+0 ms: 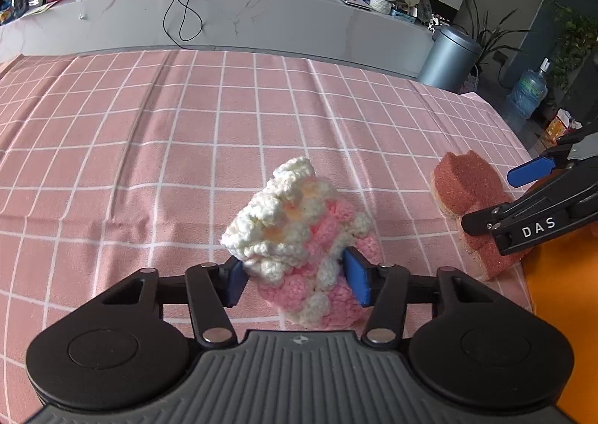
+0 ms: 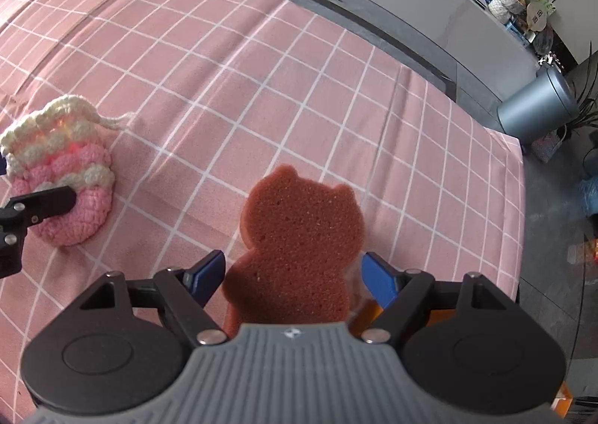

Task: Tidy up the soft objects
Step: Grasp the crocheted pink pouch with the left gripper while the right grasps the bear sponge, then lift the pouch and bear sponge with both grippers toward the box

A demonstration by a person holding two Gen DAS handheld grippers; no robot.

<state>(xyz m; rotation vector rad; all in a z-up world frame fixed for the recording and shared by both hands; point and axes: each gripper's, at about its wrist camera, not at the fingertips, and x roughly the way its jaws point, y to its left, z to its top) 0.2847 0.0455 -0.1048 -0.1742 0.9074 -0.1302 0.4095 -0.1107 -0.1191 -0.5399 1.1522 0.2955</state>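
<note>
A pink and cream crochet pouch lies on the pink checked cloth. My left gripper is shut on its lower part, with both blue pads pressed into the yarn. The pouch also shows at the left of the right wrist view, with one black left finger against it. A brown bear-shaped sponge lies flat between the pads of my right gripper, which is open, with a gap at the right pad. From the left wrist view, the sponge sits under the right gripper.
An orange surface meets the cloth's right edge beside the sponge. Beyond the table stand a grey marble counter with a black cable, a grey bin, plants and a water bottle. The cloth stretches bare to the far and left edges.
</note>
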